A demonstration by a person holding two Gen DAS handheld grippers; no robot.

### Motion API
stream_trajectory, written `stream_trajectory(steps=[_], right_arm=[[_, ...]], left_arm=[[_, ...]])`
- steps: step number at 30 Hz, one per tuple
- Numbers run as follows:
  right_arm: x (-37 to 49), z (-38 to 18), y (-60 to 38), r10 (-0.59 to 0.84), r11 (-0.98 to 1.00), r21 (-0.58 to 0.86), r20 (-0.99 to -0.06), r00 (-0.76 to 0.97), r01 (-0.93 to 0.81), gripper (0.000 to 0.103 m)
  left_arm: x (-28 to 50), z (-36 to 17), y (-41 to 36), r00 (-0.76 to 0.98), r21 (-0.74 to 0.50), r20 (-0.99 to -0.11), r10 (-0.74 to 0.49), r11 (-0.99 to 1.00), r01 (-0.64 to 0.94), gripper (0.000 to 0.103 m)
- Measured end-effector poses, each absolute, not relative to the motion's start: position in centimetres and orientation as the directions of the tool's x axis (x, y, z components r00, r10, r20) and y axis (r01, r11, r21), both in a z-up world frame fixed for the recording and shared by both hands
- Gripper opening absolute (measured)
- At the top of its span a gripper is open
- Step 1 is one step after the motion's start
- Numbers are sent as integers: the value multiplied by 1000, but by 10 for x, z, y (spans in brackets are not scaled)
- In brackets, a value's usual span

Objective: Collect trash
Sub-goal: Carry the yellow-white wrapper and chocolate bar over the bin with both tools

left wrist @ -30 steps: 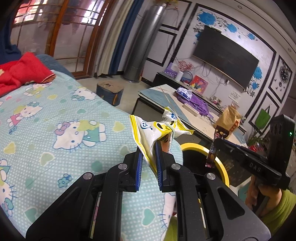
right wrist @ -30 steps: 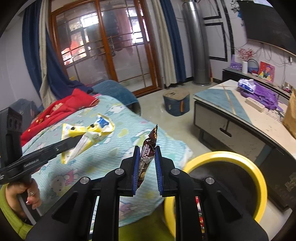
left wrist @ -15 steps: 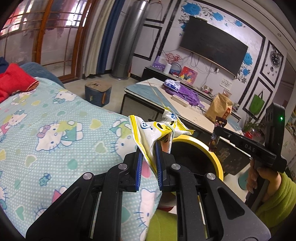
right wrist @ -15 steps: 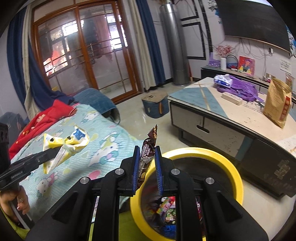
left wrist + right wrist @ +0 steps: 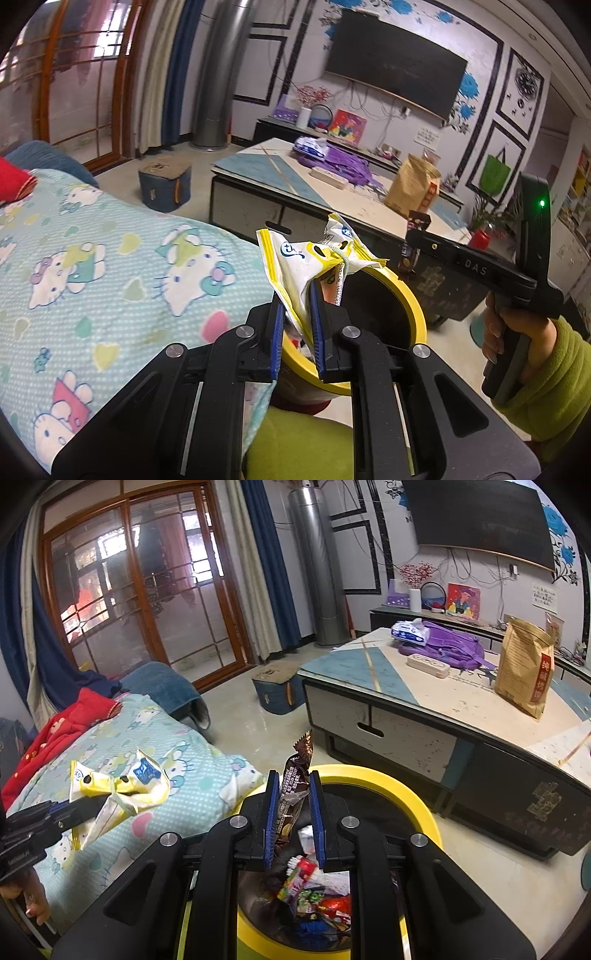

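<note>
The left gripper (image 5: 297, 321) pinches a crumpled yellow-white wrapper (image 5: 314, 262); the yellow-rimmed bin (image 5: 406, 299) sits just beyond its tips.

The wrapper (image 5: 295, 266) is white with yellow edges and blue marks; the bar (image 5: 293, 775) is dark brown. The bin (image 5: 388, 779) has a yellow rim and a dark inside. The fingers (image 5: 271, 812) carry blue pads on black. The bed (image 5: 110, 258) is pale turquoise with white dots, cartoon cats and hearts. The sleeve (image 5: 554, 387) is lime green.
</note>
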State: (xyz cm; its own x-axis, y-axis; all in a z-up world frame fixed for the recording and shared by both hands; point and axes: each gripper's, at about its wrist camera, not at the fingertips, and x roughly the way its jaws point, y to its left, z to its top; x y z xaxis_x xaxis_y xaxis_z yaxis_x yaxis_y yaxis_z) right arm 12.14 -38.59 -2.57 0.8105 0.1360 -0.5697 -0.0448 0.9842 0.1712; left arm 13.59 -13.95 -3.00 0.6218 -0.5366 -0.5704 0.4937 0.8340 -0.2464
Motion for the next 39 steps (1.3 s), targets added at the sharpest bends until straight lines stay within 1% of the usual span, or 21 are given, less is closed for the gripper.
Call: stream_trajectory(steps=[11, 21, 39], right_arm=[[122, -39, -411, 110, 984, 180, -602, 791, 0, 16], [126, -56, -420, 119, 980, 197, -644, 755, 13, 16], [131, -72, -445, 100, 968, 236, -665, 740, 82, 18]], left_arm=[[137, -44, -175, 577, -201, -615, -538, 814, 544, 8], [143, -66, -202, 530, -173, -670, -520, 803, 570, 9], [153, -89, -236, 475, -138, -724, -501, 779, 612, 9]])
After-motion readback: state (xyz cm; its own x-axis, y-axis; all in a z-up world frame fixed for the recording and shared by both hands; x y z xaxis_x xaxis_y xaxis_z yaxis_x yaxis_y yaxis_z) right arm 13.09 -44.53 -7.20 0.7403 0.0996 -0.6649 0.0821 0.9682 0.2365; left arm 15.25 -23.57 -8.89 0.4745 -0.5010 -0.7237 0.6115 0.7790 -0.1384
